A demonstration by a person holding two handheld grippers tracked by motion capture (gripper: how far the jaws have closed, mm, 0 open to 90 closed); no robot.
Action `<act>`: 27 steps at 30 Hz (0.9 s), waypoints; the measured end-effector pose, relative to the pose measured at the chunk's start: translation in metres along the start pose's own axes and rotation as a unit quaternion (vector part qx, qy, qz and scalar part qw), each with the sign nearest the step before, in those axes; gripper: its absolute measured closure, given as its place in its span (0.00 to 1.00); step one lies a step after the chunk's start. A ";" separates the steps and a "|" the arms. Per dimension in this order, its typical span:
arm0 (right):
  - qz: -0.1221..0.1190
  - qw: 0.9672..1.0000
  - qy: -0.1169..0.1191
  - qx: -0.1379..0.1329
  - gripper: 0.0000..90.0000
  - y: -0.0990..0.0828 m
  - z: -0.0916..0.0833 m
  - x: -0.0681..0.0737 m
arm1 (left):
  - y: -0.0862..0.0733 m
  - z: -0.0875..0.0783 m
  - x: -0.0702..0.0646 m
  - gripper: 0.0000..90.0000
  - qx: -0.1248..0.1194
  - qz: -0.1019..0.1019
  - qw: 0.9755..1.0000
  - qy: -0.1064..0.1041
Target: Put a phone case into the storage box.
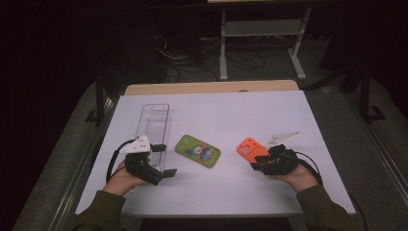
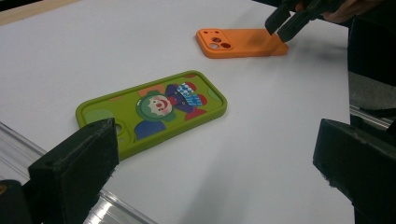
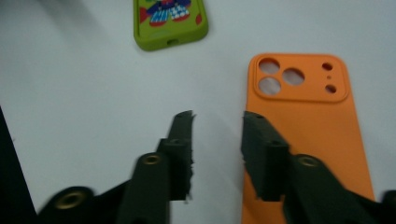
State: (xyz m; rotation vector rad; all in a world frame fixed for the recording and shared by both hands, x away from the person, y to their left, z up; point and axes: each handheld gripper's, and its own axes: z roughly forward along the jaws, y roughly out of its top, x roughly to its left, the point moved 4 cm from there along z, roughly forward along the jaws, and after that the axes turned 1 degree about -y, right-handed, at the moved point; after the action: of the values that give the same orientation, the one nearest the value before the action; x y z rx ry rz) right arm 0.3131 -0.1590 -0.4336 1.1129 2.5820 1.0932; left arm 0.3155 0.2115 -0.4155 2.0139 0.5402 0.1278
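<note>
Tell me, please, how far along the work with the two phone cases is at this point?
Both cases lie flat on the white table: the green clown case mid-table and the orange case to its right. The right gripper is open, one jaw over the orange case's edge, gripping nothing. The left gripper, wide open, waits beside the clear tray. Neither case is in the tray yet.

- A white table (image 1: pixel 231 187) carries everything.
- A green phone case (image 1: pixel 197 150) with a clown picture lies flat near its middle.
- An orange phone case (image 1: pixel 248 147) lies right of the green one, apart.
- A clear plastic tray (image 1: pixel 154 126) lies left of it.
</note>
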 end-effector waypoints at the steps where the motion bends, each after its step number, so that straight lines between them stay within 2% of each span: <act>1: 0.000 1.000 -0.005 -0.009 0.54 0.001 0.000 0.001 | 0.000 0.000 0.000 0.00 0.000 -0.001 1.000 0.000; 2: 0.001 1.000 -0.008 -0.014 0.49 0.001 -0.001 0.003 | 0.000 0.000 -0.001 0.00 -0.001 -0.003 1.000 -0.001; 3: 0.001 1.000 -0.008 -0.014 0.49 0.001 -0.001 0.003 | 0.000 0.000 -0.001 0.00 -0.001 -0.003 1.000 -0.001; 4: -0.003 0.999 -0.015 -0.033 0.36 0.001 -0.001 0.005 | 0.000 0.000 -0.001 0.00 0.000 -0.002 1.000 -0.001; 7: -0.015 0.997 -0.038 -0.060 0.17 -0.001 -0.001 0.007 | 0.000 0.000 -0.001 0.00 -0.001 -0.002 1.000 -0.001; 9: -0.018 0.995 -0.062 -0.075 0.11 -0.004 0.000 0.007 | 0.000 0.000 -0.001 0.00 -0.001 -0.001 1.000 -0.002; 12: -0.012 0.993 -0.064 -0.094 0.01 -0.009 -0.002 0.006 | 0.000 0.000 -0.001 0.00 -0.001 0.000 1.000 -0.001; 20: -0.006 0.992 -0.064 -0.112 0.00 -0.024 -0.010 0.006 | 0.000 0.000 0.000 0.00 -0.001 0.000 1.000 -0.002; 25: -0.007 0.990 -0.065 -0.122 0.00 -0.023 -0.013 0.003 | -0.001 0.001 0.000 0.00 0.005 0.001 1.000 -0.001; 27: -0.004 0.991 -0.063 -0.119 0.00 -0.023 -0.014 0.003 | 0.000 0.001 -0.001 0.00 0.003 -0.002 1.000 -0.002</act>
State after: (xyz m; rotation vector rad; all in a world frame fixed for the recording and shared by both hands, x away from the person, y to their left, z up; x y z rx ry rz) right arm 0.2927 -0.1758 -0.4383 1.0769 2.2865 1.2478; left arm 0.3152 0.2105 -0.4164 2.0196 0.5424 0.1210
